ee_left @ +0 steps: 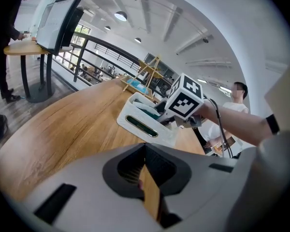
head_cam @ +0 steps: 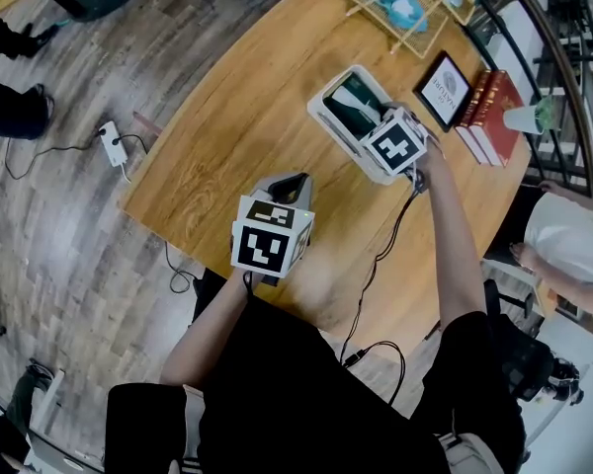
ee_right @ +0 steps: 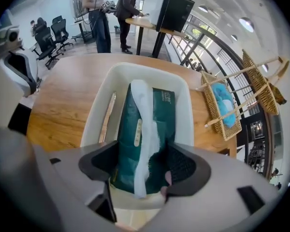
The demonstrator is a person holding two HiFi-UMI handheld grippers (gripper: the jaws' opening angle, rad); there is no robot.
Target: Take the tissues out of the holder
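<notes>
A white tissue holder (head_cam: 328,126) stands on the wooden table (head_cam: 217,156), with a dark green tissue pack (head_cam: 352,107) lying in it. In the right gripper view a white tissue strip runs along the pack (ee_right: 150,124) inside the holder's rim (ee_right: 100,110). My right gripper (ee_right: 144,154) points steeply down into the holder, jaws open wide on either side of the pack's near end. In the head view its marker cube hides the jaws of the right gripper (head_cam: 390,146). My left gripper (head_cam: 285,188) hovers shut and empty near the table's front edge, well apart from the holder (ee_left: 142,127).
A wire basket (head_cam: 400,8) with blue items sits at the table's far end. A framed picture (head_cam: 445,87) and red books (head_cam: 492,117) lie right of the holder. A person (head_cam: 573,240) stands at the right. A power strip (head_cam: 112,144) lies on the floor.
</notes>
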